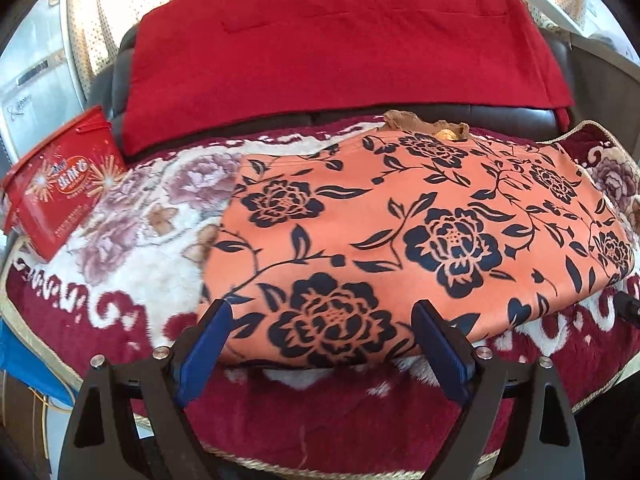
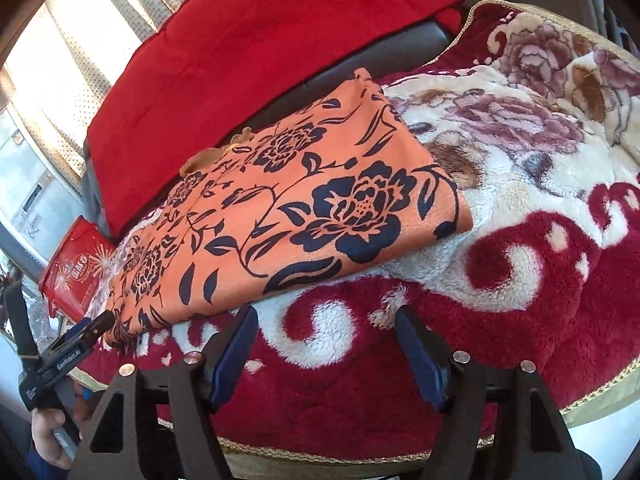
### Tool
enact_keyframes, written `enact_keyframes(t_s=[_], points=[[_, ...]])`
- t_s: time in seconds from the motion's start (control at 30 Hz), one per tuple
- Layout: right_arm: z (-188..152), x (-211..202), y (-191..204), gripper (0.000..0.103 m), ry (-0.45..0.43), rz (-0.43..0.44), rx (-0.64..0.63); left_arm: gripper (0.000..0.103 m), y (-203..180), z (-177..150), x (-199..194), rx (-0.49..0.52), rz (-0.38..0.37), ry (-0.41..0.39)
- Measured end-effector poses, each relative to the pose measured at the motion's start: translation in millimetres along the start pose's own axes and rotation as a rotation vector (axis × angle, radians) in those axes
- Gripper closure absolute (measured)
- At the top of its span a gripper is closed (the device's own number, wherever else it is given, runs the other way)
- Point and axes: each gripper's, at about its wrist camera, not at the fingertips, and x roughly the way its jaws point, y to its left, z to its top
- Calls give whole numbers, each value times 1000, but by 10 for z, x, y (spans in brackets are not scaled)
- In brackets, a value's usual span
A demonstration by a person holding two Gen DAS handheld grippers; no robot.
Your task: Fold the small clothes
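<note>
Both grippers, left gripper (image 1: 322, 322) and right gripper (image 2: 326, 326), gape unclenched, gripping nothing. Left's fingers straddle the folded orange cloth's (image 1: 400, 216) near edge; right hovers over bare plush blanket (image 2: 520, 240). Red cushion (image 1: 332, 40) far behind.

A plush maroon-and-cream flowered blanket (image 1: 132, 248) fills the lower frame. A red cushion (image 1: 340, 48) leans across the top; a red tin (image 1: 60, 188) sits at left.

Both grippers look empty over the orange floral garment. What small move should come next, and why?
Probably ease the left gripper forward and close on the orange garment's near edge: its open jaws already straddle that edge. The right gripper, also open, sits over the fleece blanket, short of the cloth.
</note>
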Motion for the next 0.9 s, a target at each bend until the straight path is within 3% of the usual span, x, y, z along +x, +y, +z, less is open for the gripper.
enact_keyframes(t_s=[0.33, 0.9], points=[[-25, -3, 34, 29, -16, -17, -25, 11, 286, -196, -29, 14, 66, 7], [-32, 45, 94, 26, -9, -52, -77, 11, 792, -299, 119, -178, 66, 75]])
